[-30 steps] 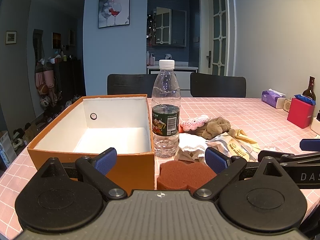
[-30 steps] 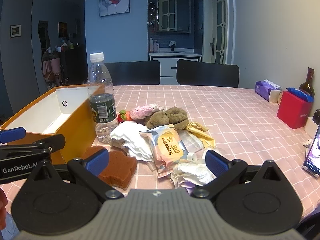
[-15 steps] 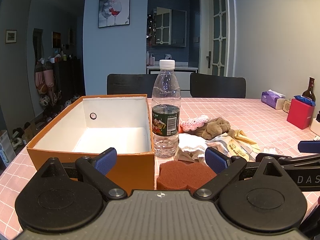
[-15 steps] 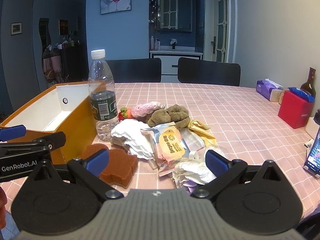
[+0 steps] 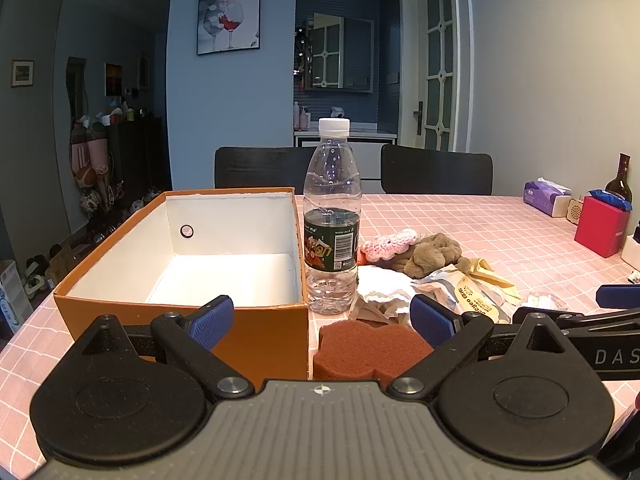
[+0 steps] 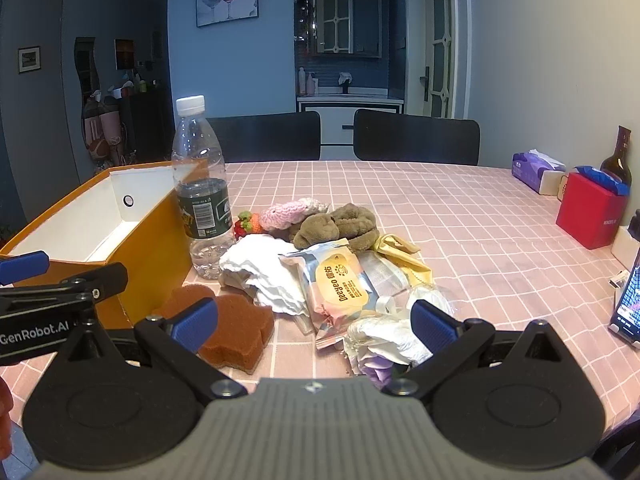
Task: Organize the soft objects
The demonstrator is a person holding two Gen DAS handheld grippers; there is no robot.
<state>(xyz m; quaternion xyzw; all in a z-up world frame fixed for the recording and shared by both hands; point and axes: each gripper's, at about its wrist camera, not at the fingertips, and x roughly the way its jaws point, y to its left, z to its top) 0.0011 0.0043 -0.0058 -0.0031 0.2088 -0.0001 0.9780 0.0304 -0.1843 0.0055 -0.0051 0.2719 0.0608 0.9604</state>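
Note:
An orange box (image 5: 180, 320) (image 6: 152, 240) with a white inside stands open on the left. A brown sponge (image 5: 368, 346) (image 6: 236, 330) lies by its near right corner. Beyond lies a heap: white cloth (image 6: 264, 268), a silver snack pack (image 6: 340, 284), a brown plush (image 6: 336, 226) (image 5: 432, 252), a pink knitted piece (image 6: 284, 212) (image 5: 390, 242), and a crumpled white bag (image 6: 384, 340). My left gripper (image 5: 322, 316) hangs open just before the box and sponge. Over the heap's near edge my right gripper (image 6: 314, 316) is open too. Neither holds anything.
A clear water bottle (image 5: 331, 216) (image 6: 202, 192) stands upright against the box's right wall. A red box (image 6: 592, 216), a tissue pack (image 6: 536, 170) and a dark bottle (image 6: 618, 156) sit at the far right. A phone (image 6: 628, 300) lies near the right edge. Two black chairs stand behind the pink checked table (image 6: 460, 220).
The right gripper has risen and edged forward, so the heap sits lower and closer in its view. The left gripper has hardly moved.

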